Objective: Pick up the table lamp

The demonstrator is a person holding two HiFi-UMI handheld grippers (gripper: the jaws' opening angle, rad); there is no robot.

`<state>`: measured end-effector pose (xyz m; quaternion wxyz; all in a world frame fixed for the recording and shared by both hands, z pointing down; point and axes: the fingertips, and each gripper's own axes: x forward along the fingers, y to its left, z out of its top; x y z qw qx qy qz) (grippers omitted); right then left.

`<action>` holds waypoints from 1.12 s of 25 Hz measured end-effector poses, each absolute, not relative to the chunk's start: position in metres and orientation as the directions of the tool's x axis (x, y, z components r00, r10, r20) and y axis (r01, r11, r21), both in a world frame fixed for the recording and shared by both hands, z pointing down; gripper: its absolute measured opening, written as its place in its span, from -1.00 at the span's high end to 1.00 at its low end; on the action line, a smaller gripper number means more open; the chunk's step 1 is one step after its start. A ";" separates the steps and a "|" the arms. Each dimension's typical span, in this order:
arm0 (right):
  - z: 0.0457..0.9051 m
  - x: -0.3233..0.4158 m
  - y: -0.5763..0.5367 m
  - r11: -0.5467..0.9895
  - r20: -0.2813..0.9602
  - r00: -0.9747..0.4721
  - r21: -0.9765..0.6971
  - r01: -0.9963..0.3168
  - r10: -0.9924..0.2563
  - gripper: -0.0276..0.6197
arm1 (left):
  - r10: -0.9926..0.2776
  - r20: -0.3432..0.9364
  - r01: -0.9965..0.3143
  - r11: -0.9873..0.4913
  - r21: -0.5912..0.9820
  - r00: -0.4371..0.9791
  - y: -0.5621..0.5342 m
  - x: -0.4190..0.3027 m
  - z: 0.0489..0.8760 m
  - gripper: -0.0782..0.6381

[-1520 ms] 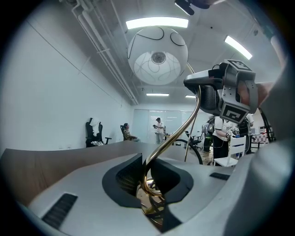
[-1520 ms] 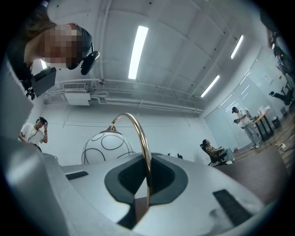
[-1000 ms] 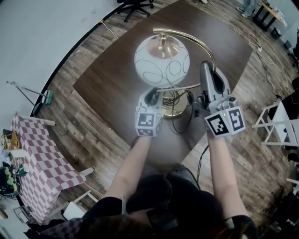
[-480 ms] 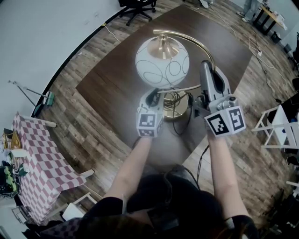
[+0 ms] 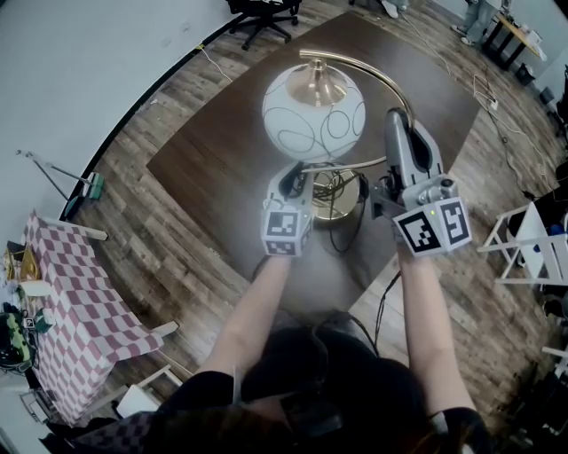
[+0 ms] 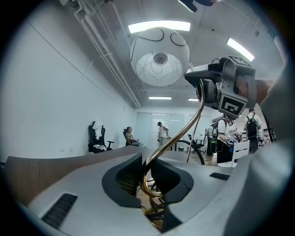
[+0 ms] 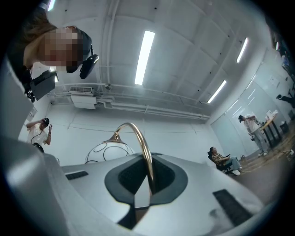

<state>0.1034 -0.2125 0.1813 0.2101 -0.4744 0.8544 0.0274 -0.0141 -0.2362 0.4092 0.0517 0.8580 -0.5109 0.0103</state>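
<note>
The table lamp has a white globe shade [image 5: 313, 111] with dark swirls, a curved brass stem [image 5: 377, 78] and a round brass base [image 5: 337, 207]. It stands at the near end of a dark brown table [image 5: 222, 151]. My left gripper [image 5: 298, 174] is shut on the low curl of the stem [image 6: 184, 133], just above the base. My right gripper [image 5: 399, 122] is shut on the stem's upper arc [image 7: 144, 147], tilted upward. The globe [image 6: 159, 56] hangs over the left gripper [image 6: 150, 184]. From the right gripper [image 7: 148, 189], the globe [image 7: 108, 151] shows behind the jaws.
A black cable [image 5: 348, 235] loops on the table by the lamp's base. An office chair [image 5: 262, 11] stands beyond the table, a checkered-cloth table [image 5: 75, 301] at the left, and a white rack [image 5: 524, 239] at the right. Several people [image 6: 161, 133] are far off.
The right gripper has risen slightly with the stem's arc, and the globe has shifted up a little in the view. The left gripper has stayed by the base.
</note>
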 end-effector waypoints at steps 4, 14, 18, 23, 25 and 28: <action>0.176 0.103 -0.213 0.551 -0.393 -0.463 -0.148 -0.821 -0.795 0.92 | -0.877 0.066 -0.879 -0.471 0.080 0.476 -0.238 -0.013 0.407 0.60; 0.168 0.102 -0.215 0.554 -0.399 -0.466 -0.140 -0.821 -0.790 0.92 | -0.879 0.064 -0.880 -0.470 0.065 0.473 -0.241 -0.015 0.404 0.60; 0.166 0.099 -0.214 0.562 -0.399 -0.474 -0.136 -0.816 -0.785 0.92 | -0.881 0.062 -0.883 -0.466 0.061 0.469 -0.240 -0.017 0.405 0.60; 0.164 0.097 -0.211 0.568 -0.398 -0.483 -0.128 -0.813 -0.780 0.92 | -0.882 0.070 -0.885 -0.462 0.064 0.466 -0.236 -0.018 0.406 0.60; 0.163 0.096 -0.211 0.569 -0.401 -0.483 -0.127 -0.812 -0.779 0.92 | -0.883 0.070 -0.885 -0.461 0.065 0.465 -0.236 -0.018 0.407 0.60; 0.162 0.095 -0.212 0.572 -0.401 -0.486 -0.126 -0.811 -0.777 0.92 | -0.885 0.070 -0.887 -0.456 0.071 0.460 -0.236 -0.020 0.406 0.60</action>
